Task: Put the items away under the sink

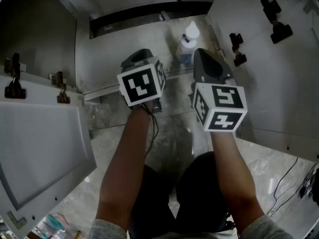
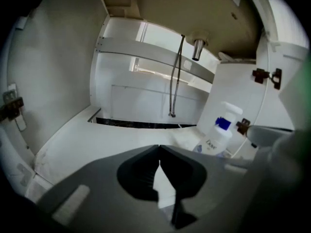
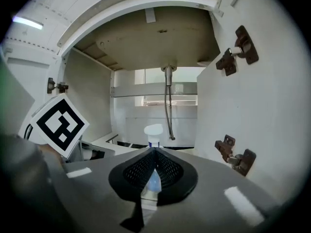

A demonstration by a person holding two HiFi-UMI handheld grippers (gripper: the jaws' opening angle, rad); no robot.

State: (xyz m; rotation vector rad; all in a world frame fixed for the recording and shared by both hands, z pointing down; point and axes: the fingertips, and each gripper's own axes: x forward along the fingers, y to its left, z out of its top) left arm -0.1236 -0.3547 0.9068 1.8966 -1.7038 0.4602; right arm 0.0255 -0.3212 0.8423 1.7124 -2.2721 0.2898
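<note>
Bottle point(image 1: 188, 43) stands upright on cabinet floor point(image 1: 134, 49) below sink point(image 3: 160, 38), toward right side, apart from both grippers. Left gripper point(image 2: 159, 149) and right gripper point(image 3: 154, 152) pressed together, holding nothing. This item seems stored; no other item visible in cabinet.

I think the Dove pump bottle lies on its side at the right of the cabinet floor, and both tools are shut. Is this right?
Not quite: the Dove pump bottle stands upright, pump head on top, as the left gripper view shows. The rest holds: it is at the right of the cabinet floor, and the left tool and right tool are both shut.
</note>
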